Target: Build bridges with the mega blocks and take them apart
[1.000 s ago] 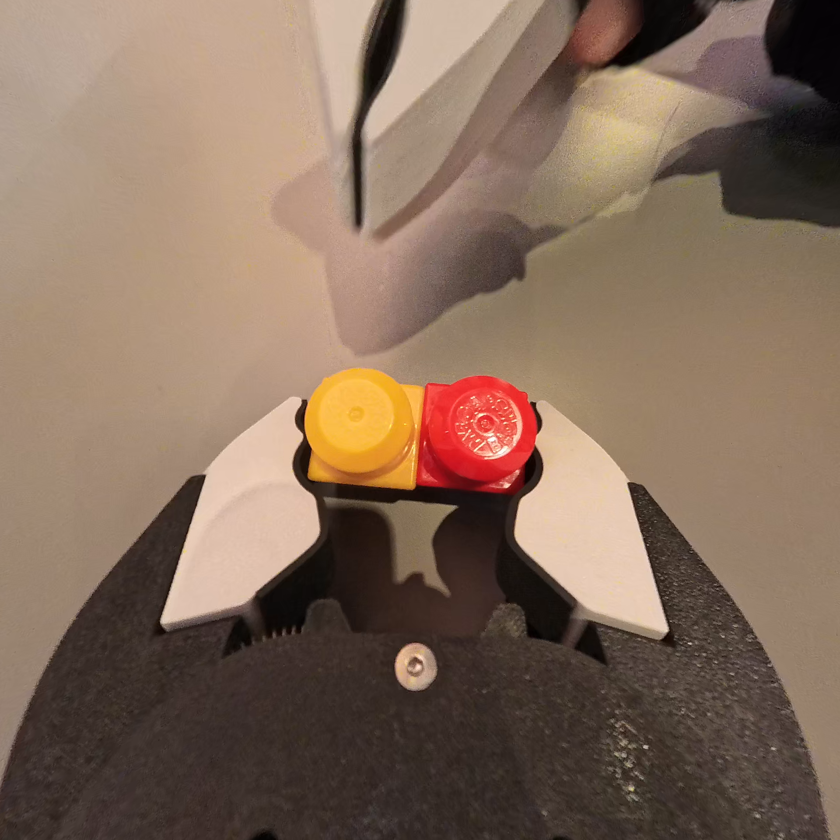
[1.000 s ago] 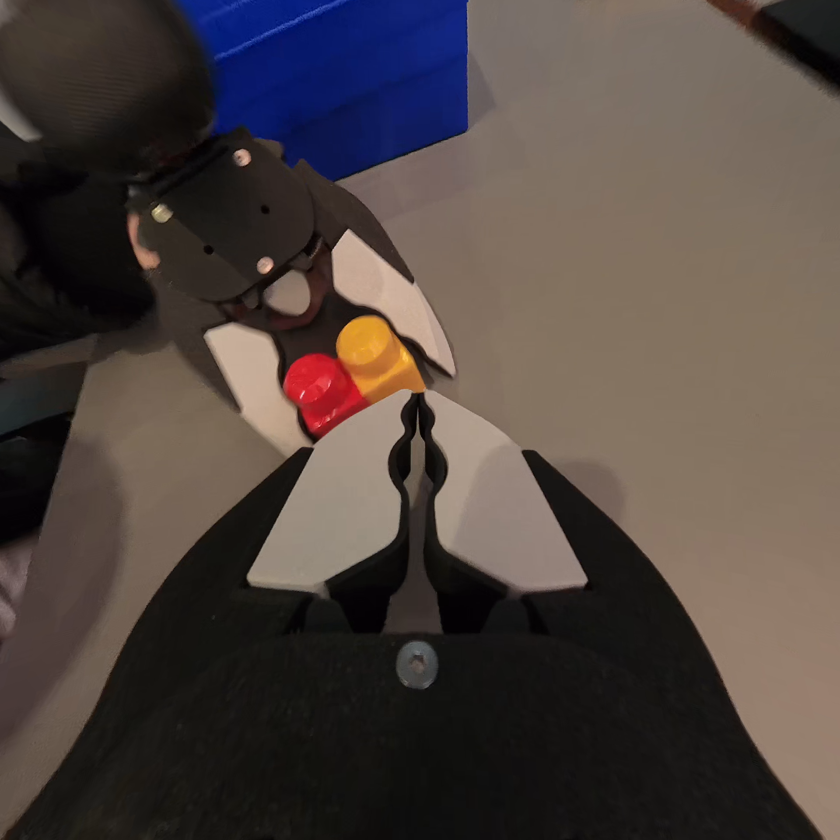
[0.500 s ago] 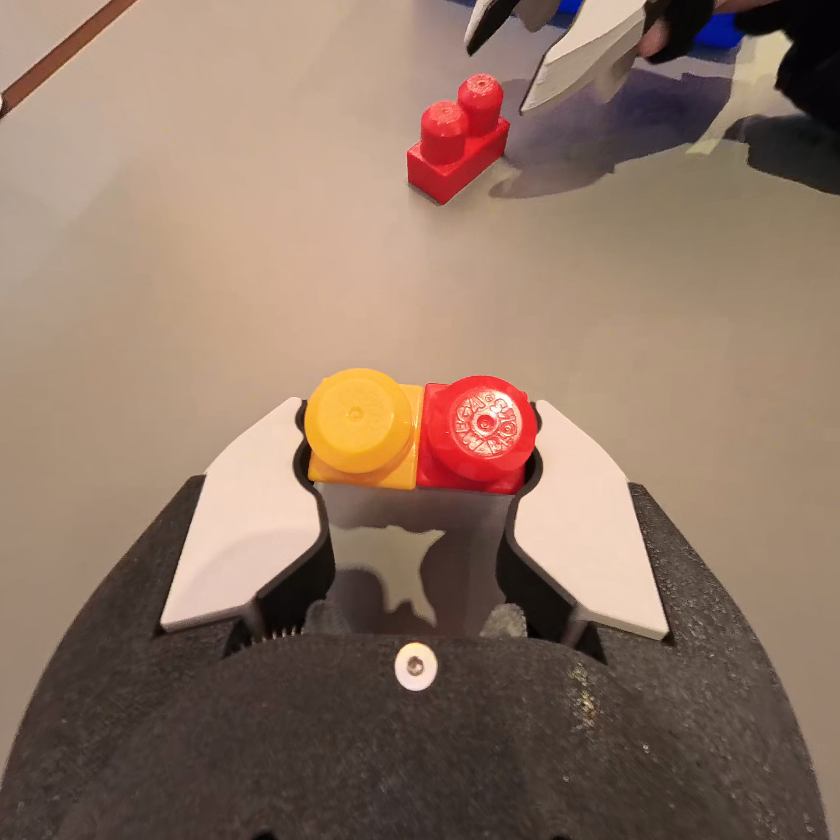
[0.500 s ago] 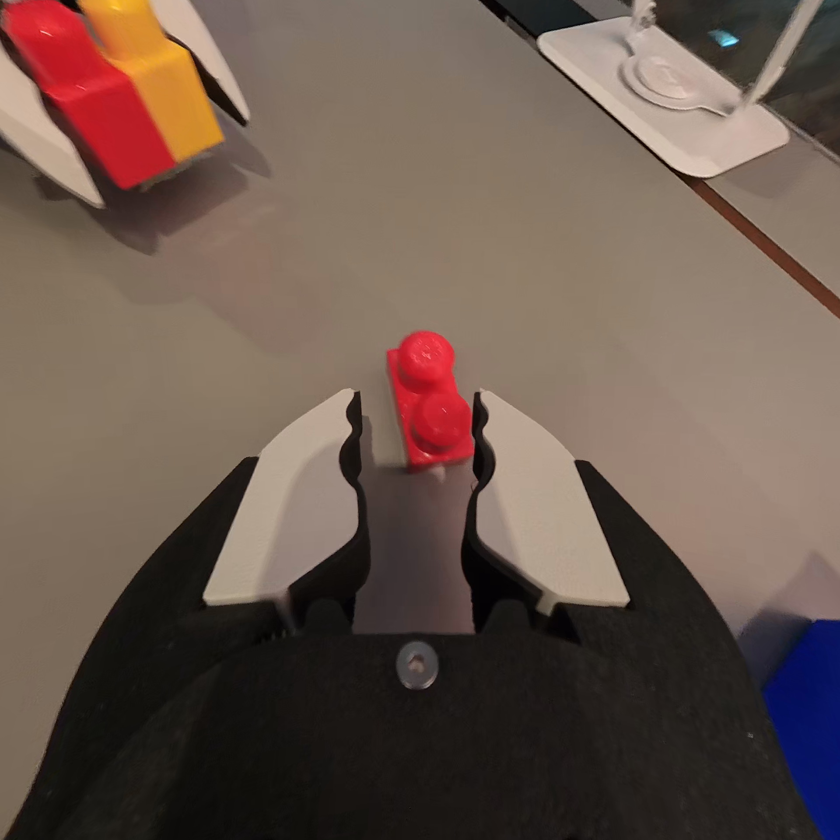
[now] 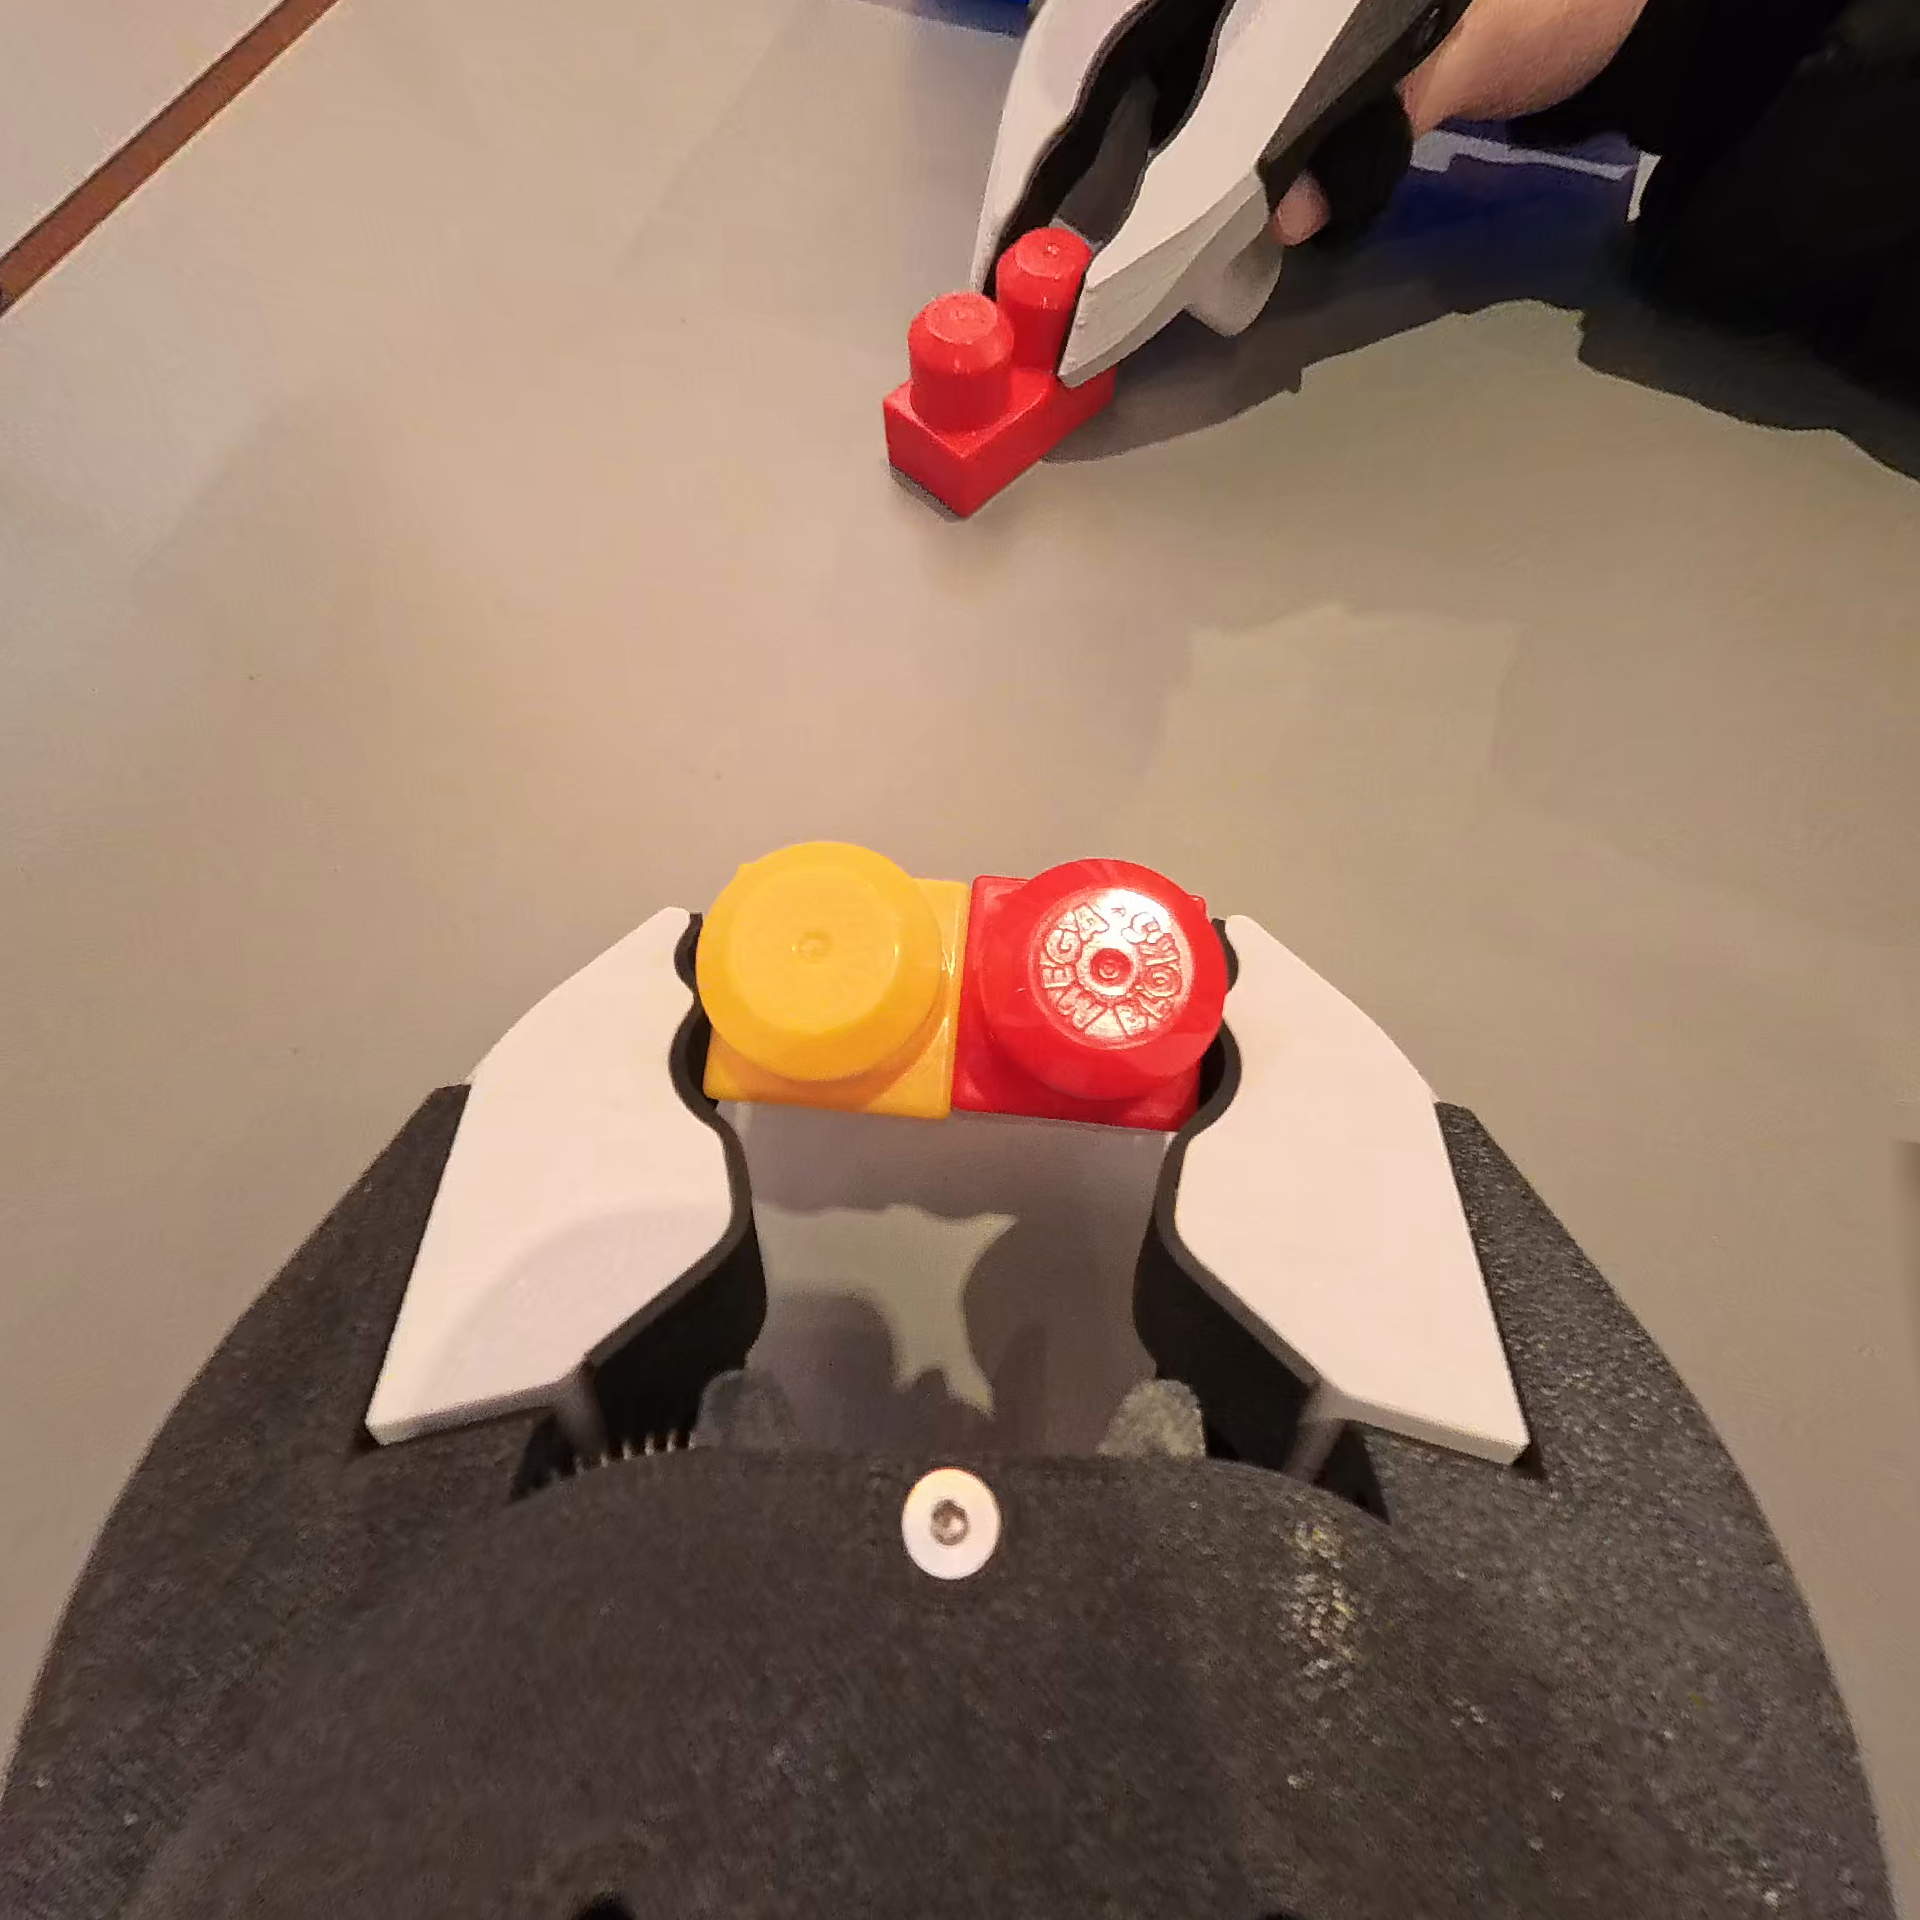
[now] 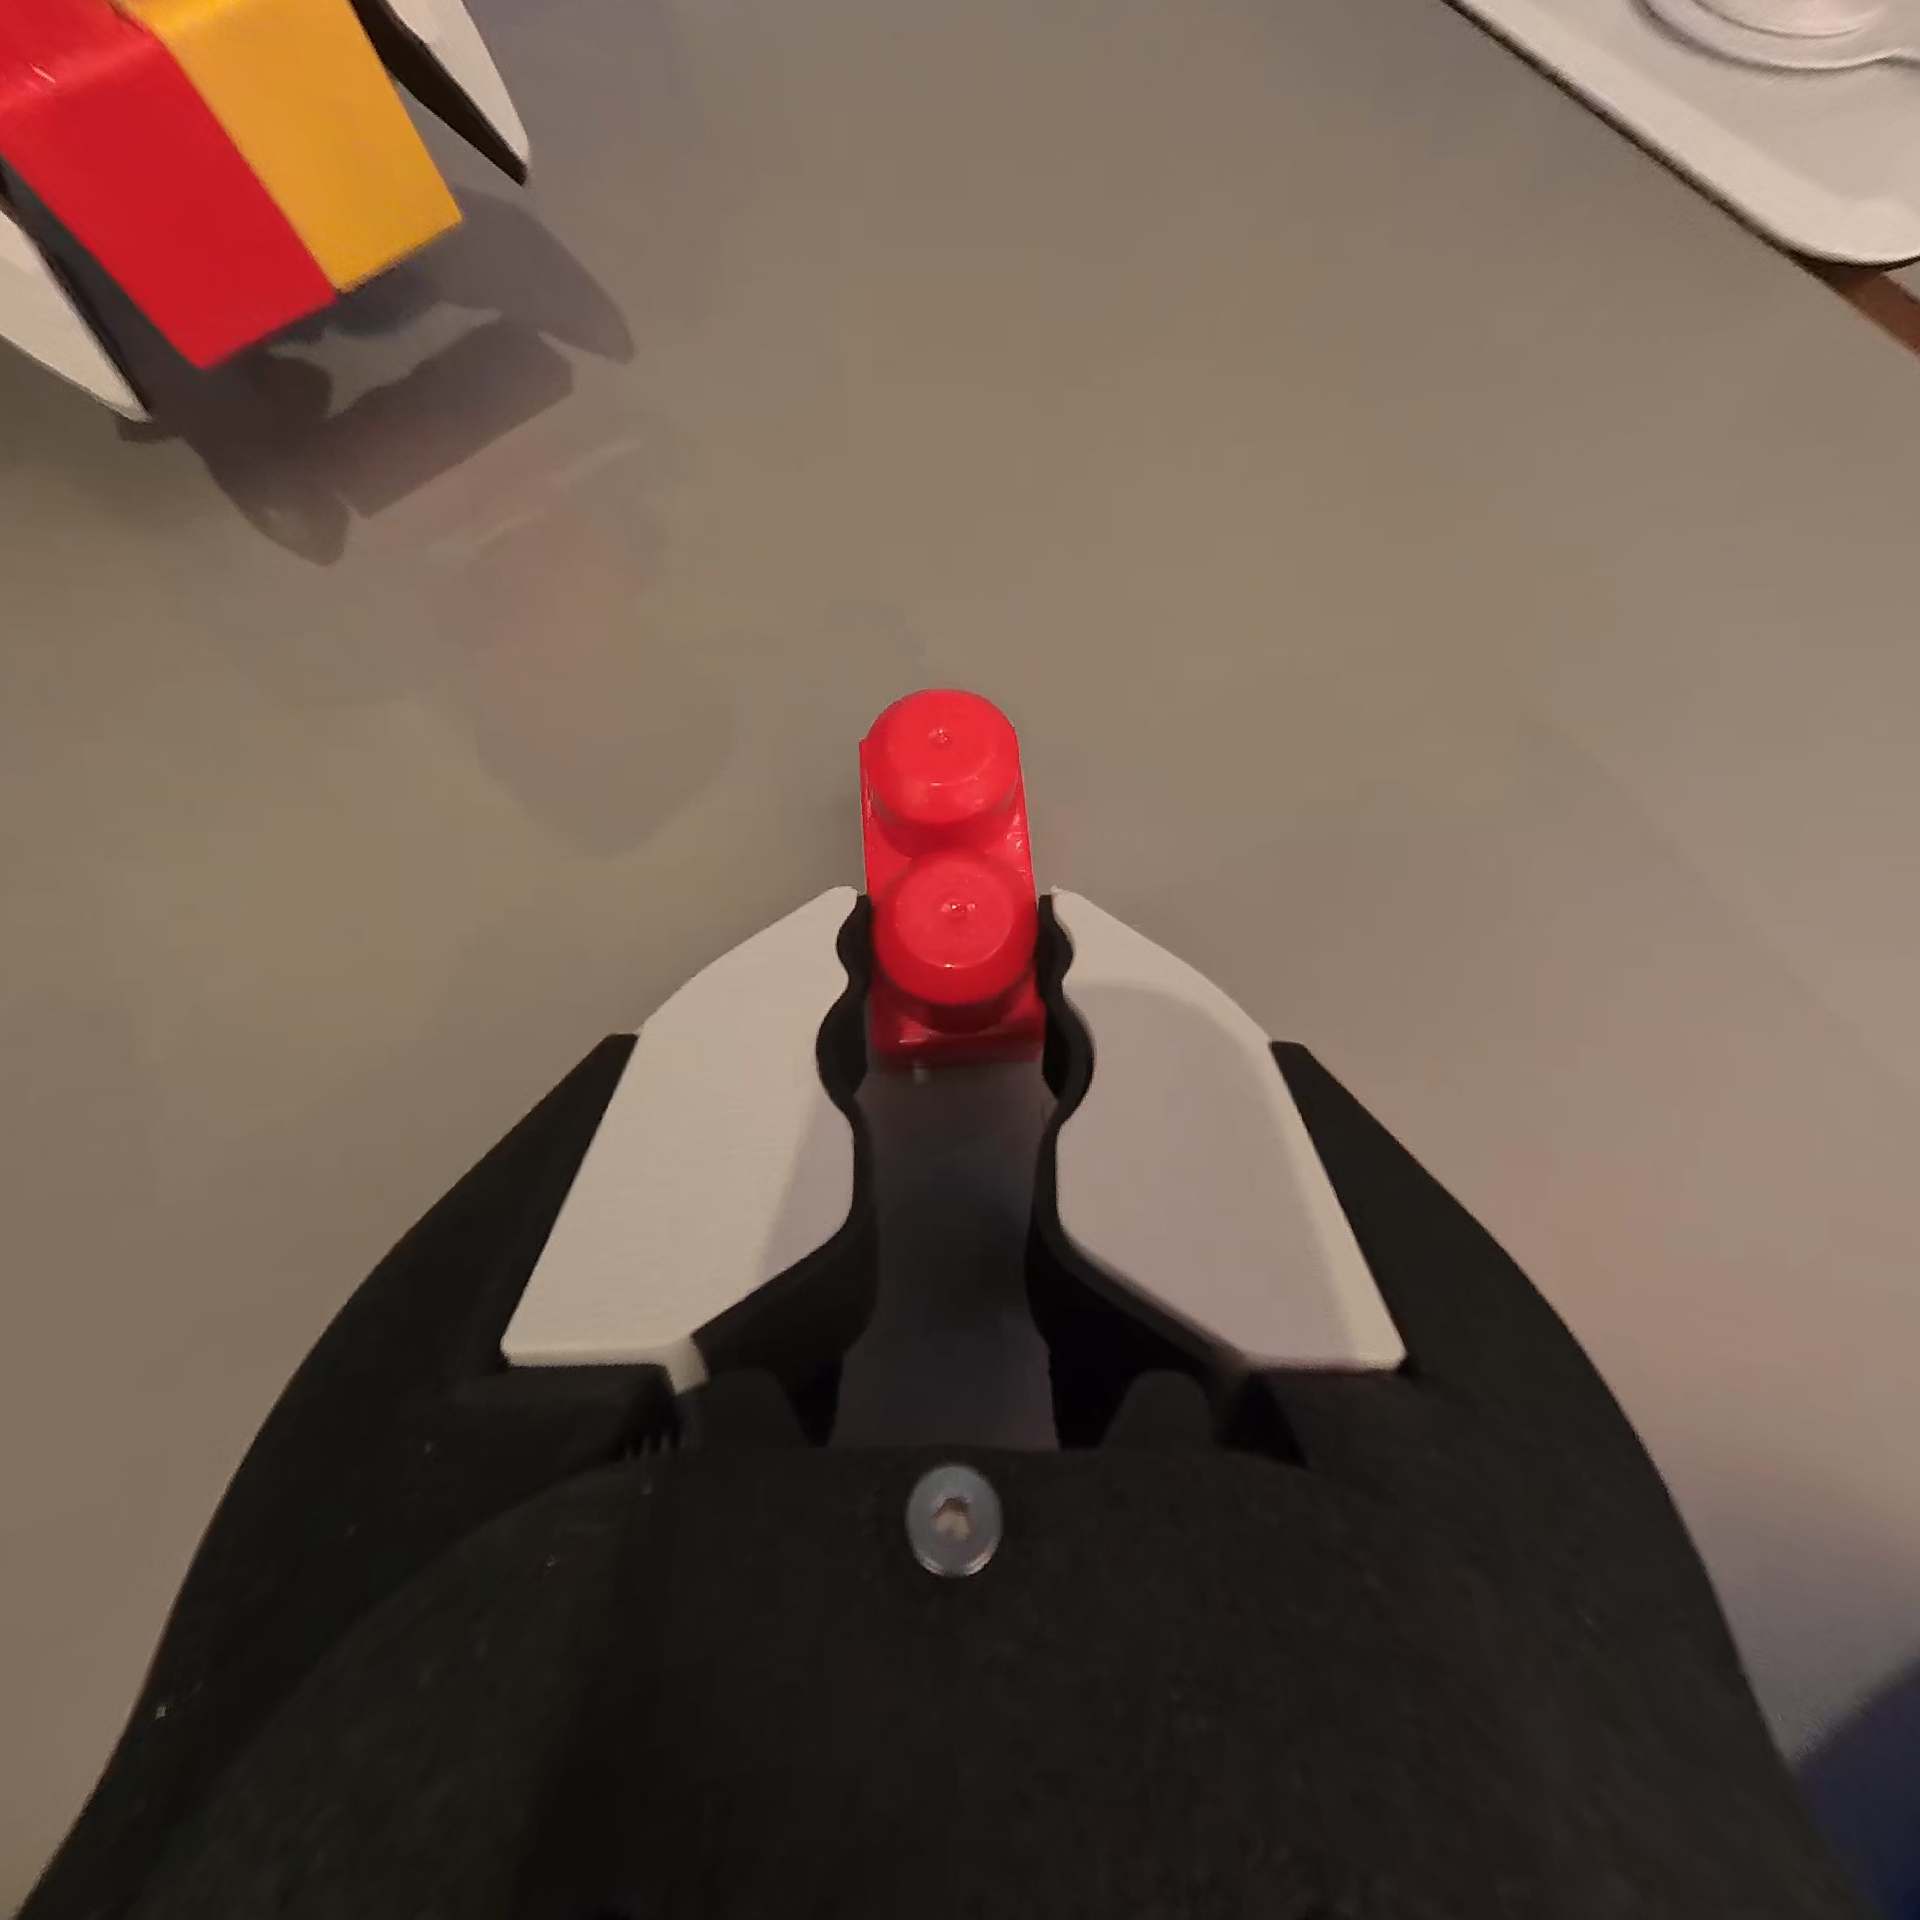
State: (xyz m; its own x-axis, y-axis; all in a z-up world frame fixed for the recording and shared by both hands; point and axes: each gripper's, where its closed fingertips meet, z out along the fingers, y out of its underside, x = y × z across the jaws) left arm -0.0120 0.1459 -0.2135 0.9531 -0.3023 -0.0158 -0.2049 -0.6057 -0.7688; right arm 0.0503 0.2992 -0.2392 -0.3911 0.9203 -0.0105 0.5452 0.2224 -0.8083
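The left gripper is clamping a yellow block and red block side by side above the table. The right gripper is closing around a two-stud red brick lying on the table, fingers at its sides.

Left claw clamps yellow block beside red block.

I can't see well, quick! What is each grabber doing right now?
Left gripper: shut on the yellow block and the red block, side by side.
Right gripper: around the red two-stud block on the table; closed or not, cannot tell.
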